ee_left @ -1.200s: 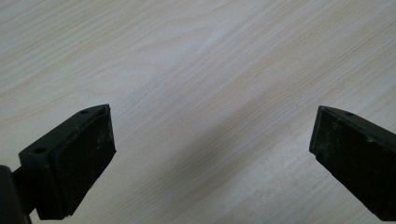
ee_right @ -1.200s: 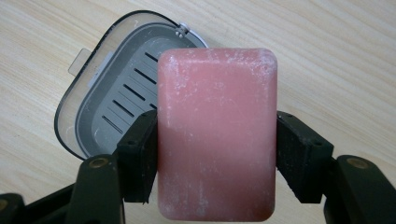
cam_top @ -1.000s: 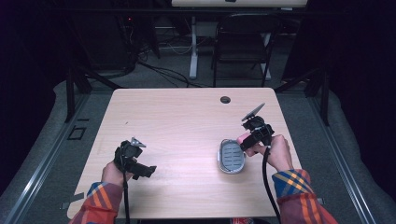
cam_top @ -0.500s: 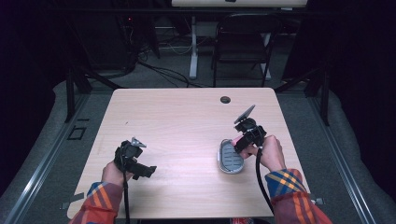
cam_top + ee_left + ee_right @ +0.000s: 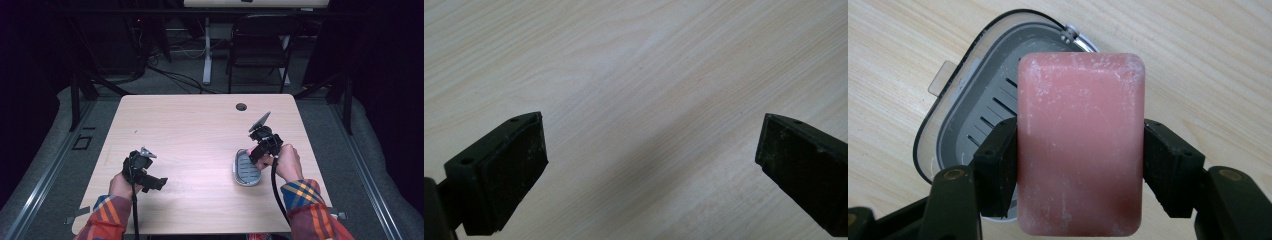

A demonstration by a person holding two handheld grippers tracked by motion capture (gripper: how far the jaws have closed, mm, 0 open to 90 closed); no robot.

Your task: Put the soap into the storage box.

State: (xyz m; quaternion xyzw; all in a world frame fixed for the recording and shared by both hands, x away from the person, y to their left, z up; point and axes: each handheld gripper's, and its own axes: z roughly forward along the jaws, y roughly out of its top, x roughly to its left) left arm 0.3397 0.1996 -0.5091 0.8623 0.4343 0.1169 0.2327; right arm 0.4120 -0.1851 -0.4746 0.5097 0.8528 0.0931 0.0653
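Tabletop [image 5: 200,130]: we list a pale wood-grain surface lying beneath both hand-held grippers; a small dark round grommet [image 5: 241,106] sits beyond the right hand-held gripper, well apart from it. We read no brand or writing on the wood.

Soap dish [image 5: 973,115]: grey, rounded, with a slotted inner tray and a clear rim. We place it flat on the tabletop directly under and just behind the right hand-held gripper's tips; in the high view it lies just beside that gripper, on the side toward the left one. A small tab sticks out from its edge. We find no label we can read.

Soap bar [image 5: 1080,145]: pink, rectangular with rounded corners, dusted with whitish marks. We see it clamped between the two black pads [image 5: 998,165] of the right hand-held gripper [image 5: 1080,167], held above the dish and not resting in it. No stamp or lettering is legible on its face.

Left hand-held gripper [image 5: 649,165]: we record its jaws standing wide apart with nothing between them, bare tabletop below.
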